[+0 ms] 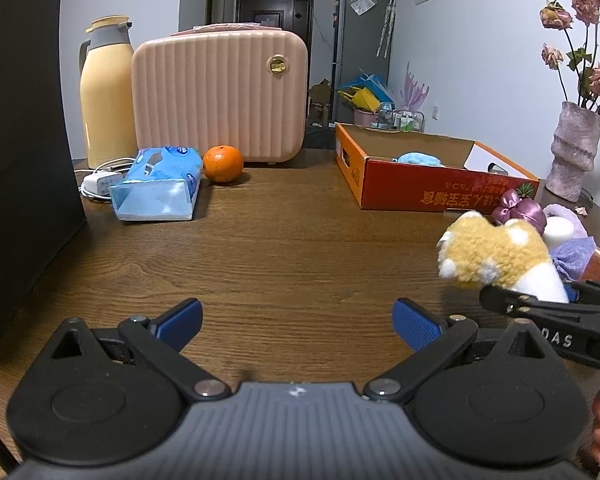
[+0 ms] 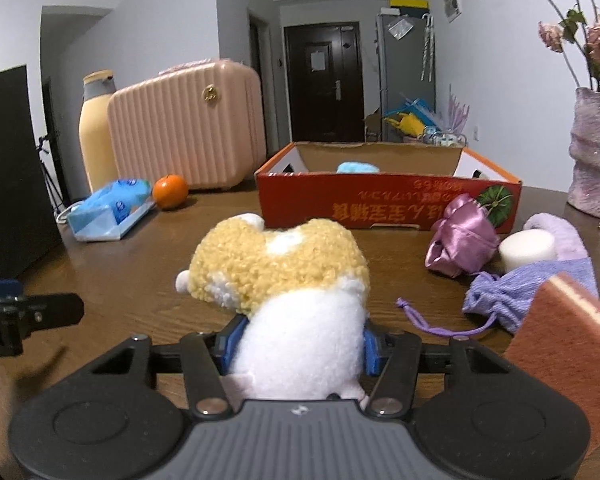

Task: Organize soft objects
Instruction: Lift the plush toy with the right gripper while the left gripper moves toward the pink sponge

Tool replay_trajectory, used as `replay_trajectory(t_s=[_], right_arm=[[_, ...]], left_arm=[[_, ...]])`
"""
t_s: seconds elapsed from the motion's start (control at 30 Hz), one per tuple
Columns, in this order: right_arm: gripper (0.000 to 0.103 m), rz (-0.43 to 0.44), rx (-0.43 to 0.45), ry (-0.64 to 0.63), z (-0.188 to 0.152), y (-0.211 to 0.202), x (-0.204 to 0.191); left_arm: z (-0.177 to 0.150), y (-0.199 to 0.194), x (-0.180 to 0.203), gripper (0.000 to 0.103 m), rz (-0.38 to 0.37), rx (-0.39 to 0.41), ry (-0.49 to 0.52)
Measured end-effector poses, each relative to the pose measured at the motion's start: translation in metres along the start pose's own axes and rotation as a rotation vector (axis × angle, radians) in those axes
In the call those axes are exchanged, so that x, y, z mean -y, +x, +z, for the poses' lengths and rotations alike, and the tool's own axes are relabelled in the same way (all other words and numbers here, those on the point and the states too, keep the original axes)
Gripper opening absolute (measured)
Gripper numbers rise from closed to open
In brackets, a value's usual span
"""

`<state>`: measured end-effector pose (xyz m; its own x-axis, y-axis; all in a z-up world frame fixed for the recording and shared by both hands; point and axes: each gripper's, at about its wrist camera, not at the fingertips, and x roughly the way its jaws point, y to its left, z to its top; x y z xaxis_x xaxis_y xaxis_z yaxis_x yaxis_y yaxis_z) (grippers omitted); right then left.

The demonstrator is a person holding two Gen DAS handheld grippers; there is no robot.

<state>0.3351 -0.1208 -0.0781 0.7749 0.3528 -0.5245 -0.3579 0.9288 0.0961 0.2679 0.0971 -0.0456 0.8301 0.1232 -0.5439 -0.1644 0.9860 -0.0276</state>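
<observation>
My right gripper [image 2: 298,344] is shut on a yellow and white plush toy [image 2: 288,280], held above the wooden table; the toy also shows in the left wrist view [image 1: 496,256]. My left gripper [image 1: 298,320] is open and empty over the table. An orange cardboard box [image 2: 388,204] stands ahead with a blue soft item [image 2: 356,168] inside. A pink satin pouch [image 2: 460,240], a white sponge cylinder [image 2: 528,248], a purple drawstring bag [image 2: 528,292] and a pink sponge block [image 2: 568,344] lie to the right.
A pink ribbed case [image 1: 220,96], a yellow thermos [image 1: 106,92], an orange [image 1: 223,163], a blue tissue pack [image 1: 160,184] and a white charger [image 1: 100,180] sit at the back left. A black panel [image 1: 20,160] stands at left. A vase of dried roses [image 1: 574,148] stands at right.
</observation>
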Motion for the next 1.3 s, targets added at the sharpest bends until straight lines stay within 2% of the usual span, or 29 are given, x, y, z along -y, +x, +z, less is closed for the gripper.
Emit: replay_trajectory(t_s=[0.7,1.3], right_arm=[[0.054,-0.017,0.158,0.031,0.005,-0.049,0.030],[0.054,-0.036,0.272,0.080,0.004,-0.086,0.087]], left_arm=[[-0.008,0.002,0.050,0.103,-0.053,0.016,0.056],[-0.003,0.002,0.106,0.103,-0.093,0.045,0.087]])
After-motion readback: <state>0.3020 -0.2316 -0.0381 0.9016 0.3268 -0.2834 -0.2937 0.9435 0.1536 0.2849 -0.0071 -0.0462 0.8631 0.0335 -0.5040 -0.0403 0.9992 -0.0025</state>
